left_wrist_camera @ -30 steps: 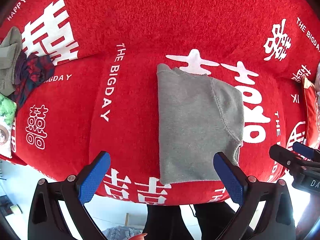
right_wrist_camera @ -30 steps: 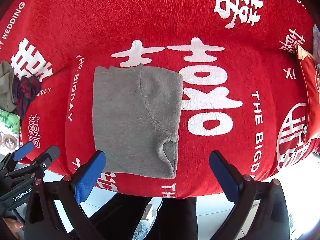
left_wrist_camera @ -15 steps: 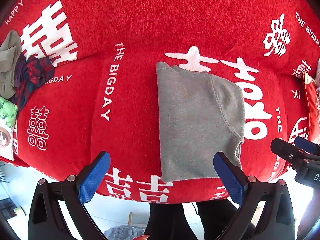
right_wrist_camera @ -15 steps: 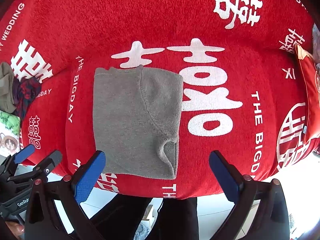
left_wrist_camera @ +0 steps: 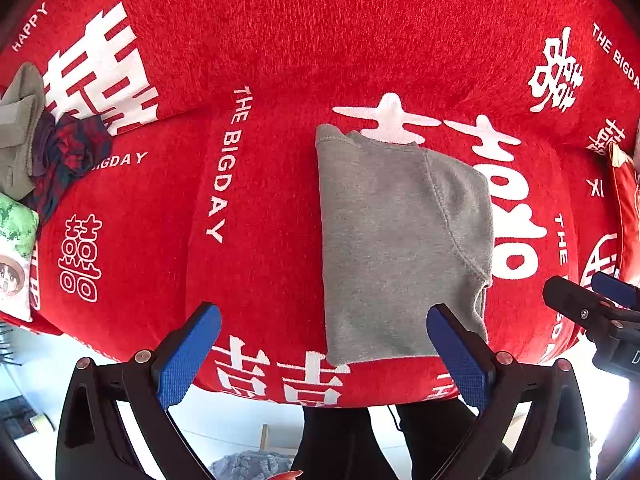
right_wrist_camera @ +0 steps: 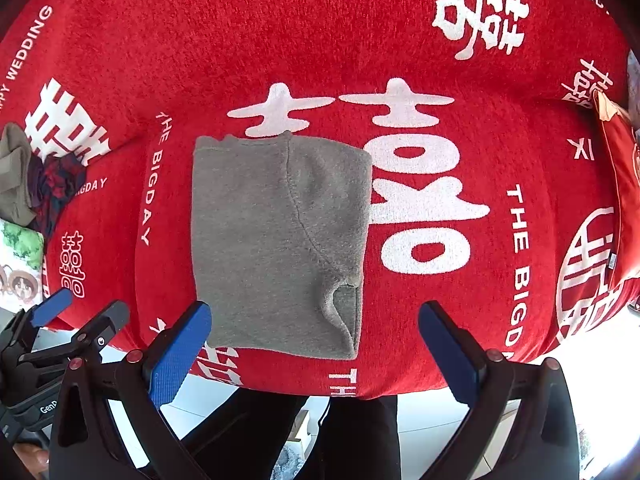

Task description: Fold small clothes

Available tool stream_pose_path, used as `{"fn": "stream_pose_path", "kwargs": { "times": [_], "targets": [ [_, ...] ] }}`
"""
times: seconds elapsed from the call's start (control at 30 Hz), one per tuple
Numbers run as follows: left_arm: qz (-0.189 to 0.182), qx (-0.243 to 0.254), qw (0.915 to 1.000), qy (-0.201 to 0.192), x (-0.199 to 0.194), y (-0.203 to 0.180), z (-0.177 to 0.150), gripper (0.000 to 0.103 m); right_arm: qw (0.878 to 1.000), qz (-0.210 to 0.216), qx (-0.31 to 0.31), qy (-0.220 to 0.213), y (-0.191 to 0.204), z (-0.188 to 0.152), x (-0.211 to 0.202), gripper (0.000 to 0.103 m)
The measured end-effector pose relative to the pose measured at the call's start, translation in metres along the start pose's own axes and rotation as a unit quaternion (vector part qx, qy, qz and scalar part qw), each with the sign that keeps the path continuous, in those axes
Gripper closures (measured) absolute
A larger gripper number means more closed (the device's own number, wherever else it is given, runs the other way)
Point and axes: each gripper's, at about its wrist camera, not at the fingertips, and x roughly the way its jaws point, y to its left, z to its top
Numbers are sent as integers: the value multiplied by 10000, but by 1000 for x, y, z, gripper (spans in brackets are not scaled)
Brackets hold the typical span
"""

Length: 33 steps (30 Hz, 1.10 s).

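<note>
A: Where was the grey sweatshirt [left_wrist_camera: 400, 240]?
B: Folded flat on the red wedding-print sofa cover [left_wrist_camera: 260, 60], near its front edge.
A: And the grippers?
B: The left gripper [left_wrist_camera: 324, 354] and right gripper [right_wrist_camera: 314, 354] hovered above, fingers spread wide, holding nothing.
A: Anything nearby?
B: A heap of clothes [left_wrist_camera: 44, 152] lay far left; nothing blocked the sweatshirt.

Left gripper [left_wrist_camera: 324, 354]: black plastic arms w/ triangular cut-outs, blue textured pads [left_wrist_camera: 188, 354] on the fingers, silver round screws at the pivots. Right gripper [right_wrist_camera: 316, 354]: same build, blue pads [right_wrist_camera: 180, 354], screws w/ a reddish tint. At 8 o'clock in the right wrist view, black body w/ white lettering "GenR…", partly cut off. Person's trousers [right_wrist_camera: 248, 436]: black, at 6 o'clock.
</note>
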Motion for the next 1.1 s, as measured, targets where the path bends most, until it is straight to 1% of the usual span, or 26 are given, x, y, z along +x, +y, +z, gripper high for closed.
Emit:
{"fn": "stream_pose_path", "kwargs": {
  "times": [1.1],
  "targets": [
    [61,-100,9999,54,1,5,0,0,10000,-20,-47,14,6,0,0,0]
  ]
}}
